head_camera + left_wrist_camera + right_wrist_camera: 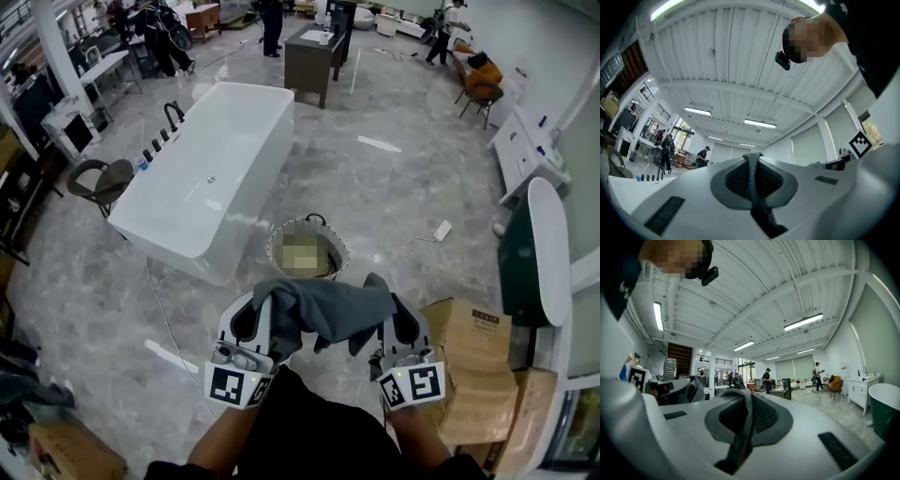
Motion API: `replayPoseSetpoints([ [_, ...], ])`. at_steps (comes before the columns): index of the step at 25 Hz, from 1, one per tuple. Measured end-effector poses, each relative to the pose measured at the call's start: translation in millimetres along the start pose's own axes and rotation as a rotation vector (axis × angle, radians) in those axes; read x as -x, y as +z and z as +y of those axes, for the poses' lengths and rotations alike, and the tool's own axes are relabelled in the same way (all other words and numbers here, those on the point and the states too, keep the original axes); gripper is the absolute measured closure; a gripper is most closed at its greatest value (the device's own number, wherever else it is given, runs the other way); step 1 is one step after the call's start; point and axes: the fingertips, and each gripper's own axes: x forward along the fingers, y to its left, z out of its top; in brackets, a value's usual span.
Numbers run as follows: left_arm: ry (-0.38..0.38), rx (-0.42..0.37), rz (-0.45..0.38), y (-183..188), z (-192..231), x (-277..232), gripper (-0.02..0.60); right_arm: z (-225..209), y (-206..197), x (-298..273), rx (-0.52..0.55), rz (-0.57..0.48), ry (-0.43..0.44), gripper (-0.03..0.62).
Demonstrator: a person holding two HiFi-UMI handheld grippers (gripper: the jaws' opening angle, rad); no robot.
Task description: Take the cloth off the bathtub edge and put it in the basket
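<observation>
1. Here, in the head view, the grey cloth (330, 314) hangs stretched between the left gripper (264, 298) and the right gripper (382, 302), each pinching one end. It sags in loose folds in the middle, above the person's dark lap.
2. Also in the head view, the round basket (277, 236) stands on the grey marble floor (394, 187) just beyond the cloth. Its inside is covered by a blurred patch. The cloth is clear of the basket, held up in the air on the near side of it.
3. The white bathtub (230, 127) stands further off to the left, with its near corner close to the basket. The cloth does not touch the tub. Cardboard boxes (478, 370) are stacked to the right of the right gripper.
4. In the left gripper view, the camera tilts up toward the white ribbed ceiling (740, 61). The jaws are pressed together, and a thin strip of the grey cloth (753, 174) is clamped between the dark textured pads (736, 178).
5. In the right gripper view, the jaws are likewise squeezed shut on a fold of the cloth (744, 416), which runs up between the pads (764, 414) and over their tips. At the left of this view the other gripper (677, 390) shows, with grey cloth bunched on it.
</observation>
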Motion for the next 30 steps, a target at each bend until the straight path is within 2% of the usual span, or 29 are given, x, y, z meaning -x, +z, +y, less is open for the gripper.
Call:
replayPoseSetpoints([
  [7,-0.089,0.033,-0.028,4,46,-73,0.563,1,24,-74,0.004,-0.030,-0.058,0.557],
  [16,-0.191,0.024,-0.097,25,96,-151,0.563,-19,49,-144,-0.007,-0.096,-0.147,0.557],
  [24,-0.173,0.025,-0.082,11,139,-198,0.563,-25,58,-202,-0.038,-0.109,-0.124,0.557],
  [30,-0.166,-0.058,-0.075,3,156,-232,0.563,-28,59,-243,-0.065,-0.095,-0.078,0.557],
])
